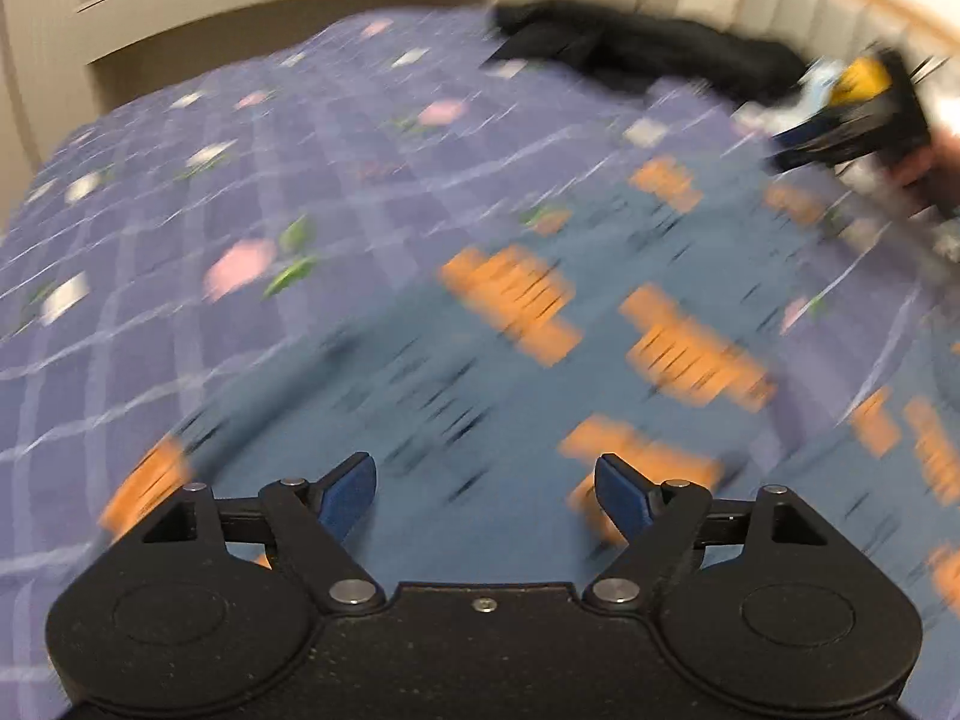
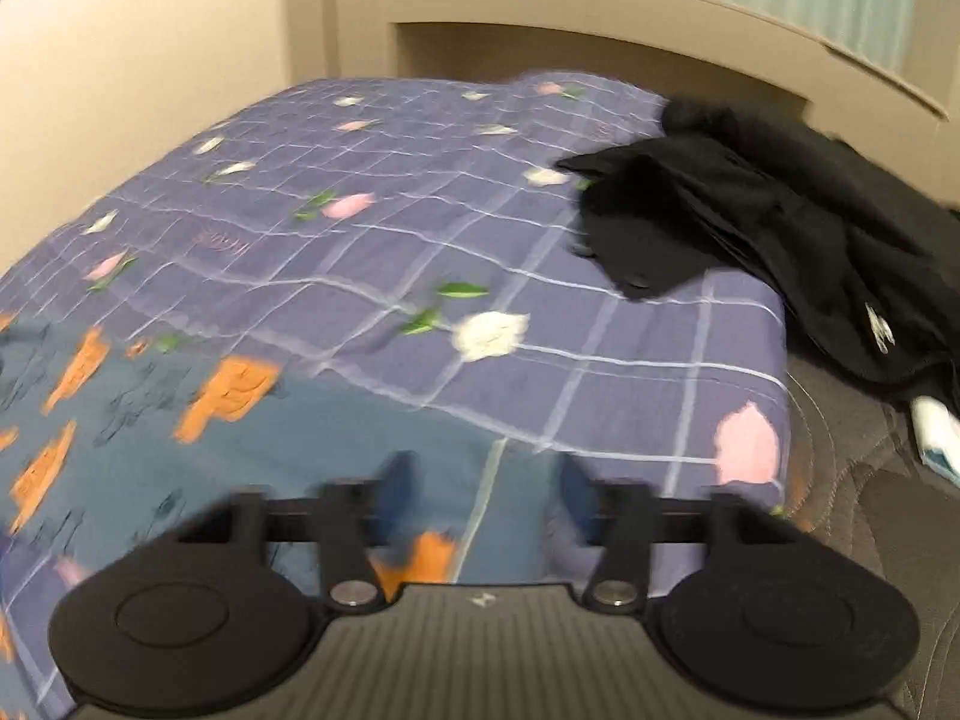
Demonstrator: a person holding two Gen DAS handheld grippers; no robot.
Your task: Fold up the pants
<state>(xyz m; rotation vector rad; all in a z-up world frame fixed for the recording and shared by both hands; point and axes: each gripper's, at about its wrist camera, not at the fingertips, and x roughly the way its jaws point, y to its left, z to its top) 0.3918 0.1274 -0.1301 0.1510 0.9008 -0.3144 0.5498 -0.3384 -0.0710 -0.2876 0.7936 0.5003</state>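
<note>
both tongs — left tongs (image 1: 485, 495), right tongs (image 2: 485, 489) — angled down over the blue pants (image 1: 480, 408), apparently agape and empty

Pants (image 1: 480, 372) smeared by blur — right claw's (image 2: 486, 498) fingers blurred too.

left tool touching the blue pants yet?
Cannot tell. In the left wrist view the left tool is open above the pants, nothing between its fingers; blur hides any gap.
</note>
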